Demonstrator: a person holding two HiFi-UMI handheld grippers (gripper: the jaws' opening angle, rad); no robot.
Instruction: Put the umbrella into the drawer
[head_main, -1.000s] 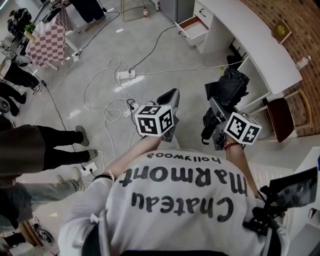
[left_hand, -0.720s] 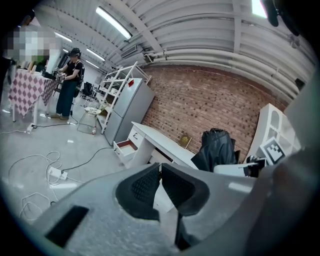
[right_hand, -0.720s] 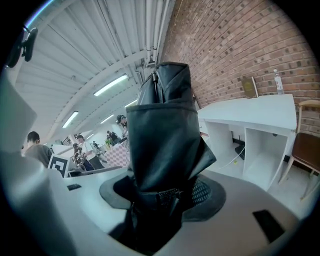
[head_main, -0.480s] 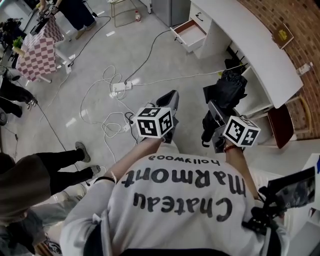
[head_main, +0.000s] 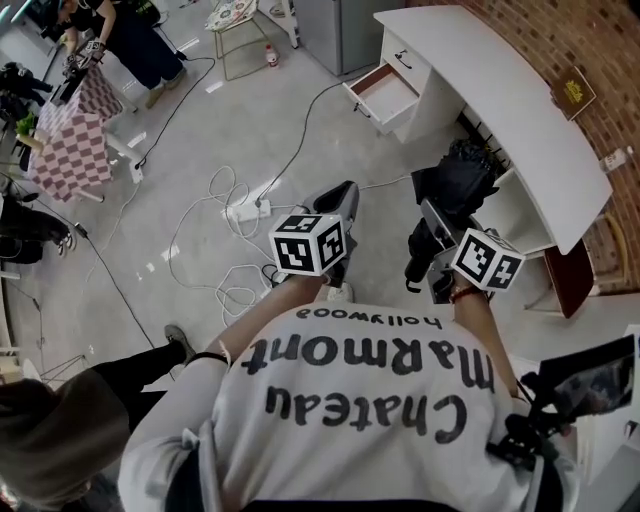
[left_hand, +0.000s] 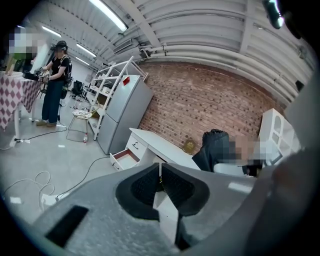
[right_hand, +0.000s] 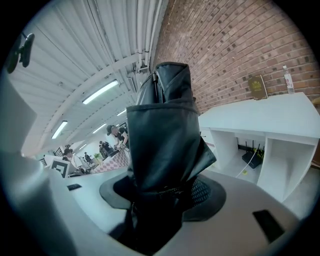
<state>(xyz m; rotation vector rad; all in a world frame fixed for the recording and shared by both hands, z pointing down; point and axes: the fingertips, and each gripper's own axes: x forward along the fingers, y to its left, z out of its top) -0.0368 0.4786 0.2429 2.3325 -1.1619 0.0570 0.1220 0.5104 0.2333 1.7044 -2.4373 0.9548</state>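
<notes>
In the right gripper view a black folded umbrella (right_hand: 165, 125) stands up between the pads, and my right gripper (right_hand: 162, 192) is shut on its lower part. From the head view the umbrella (head_main: 458, 182) sticks forward past the right gripper (head_main: 435, 222), toward the white desk (head_main: 500, 95). The open drawer (head_main: 385, 90) juts from the desk's left end, well ahead of both grippers; the left gripper view also shows this drawer (left_hand: 124, 159). My left gripper (head_main: 345, 192) is held out beside the right one, its pads (left_hand: 145, 185) together with nothing between them.
White cables and a power strip (head_main: 245, 210) sprawl over the floor ahead on the left. A brown chair (head_main: 570, 280) stands at the desk's near end. A grey fridge (left_hand: 125, 115) stands behind the drawer. A checked table (head_main: 70, 140) and people are far left.
Both grippers have travelled forward with the person toward the desk. The drawer now looks nearer and larger. The bystanders' legs at the left have slid back out of view.
</notes>
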